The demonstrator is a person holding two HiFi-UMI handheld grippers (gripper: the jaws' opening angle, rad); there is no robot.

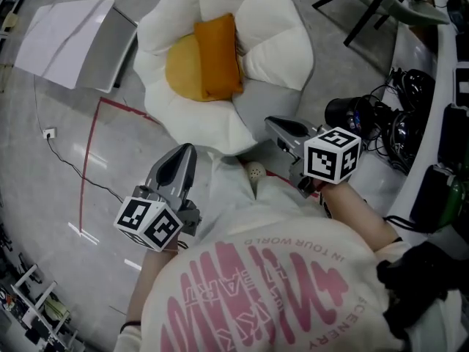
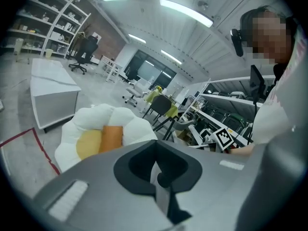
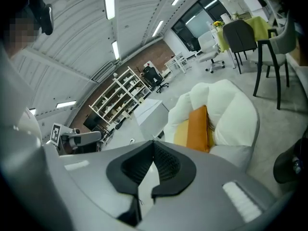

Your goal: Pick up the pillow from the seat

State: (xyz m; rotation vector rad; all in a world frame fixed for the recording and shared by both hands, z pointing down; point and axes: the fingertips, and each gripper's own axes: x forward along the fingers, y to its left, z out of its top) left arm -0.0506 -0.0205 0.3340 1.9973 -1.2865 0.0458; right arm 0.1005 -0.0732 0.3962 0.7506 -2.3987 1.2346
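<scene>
An orange pillow [image 1: 217, 56] lies on the yellow centre of a white flower-shaped seat [image 1: 271, 42] on the floor. It also shows in the left gripper view as the orange pillow [image 2: 111, 137] and in the right gripper view as the orange pillow [image 3: 198, 128]. My left gripper [image 1: 186, 151] is shut and empty, short of the seat's near edge. My right gripper [image 1: 272, 124] is shut and empty too, just at the seat's near right petal. Neither touches the pillow.
A grey box with a white top [image 1: 80, 42] stands left of the seat. Red tape [image 1: 94, 138] marks the floor. Black chair legs [image 1: 366, 6] stand at the back right. A desk edge with cables and dark gear [image 1: 410, 123] runs along the right.
</scene>
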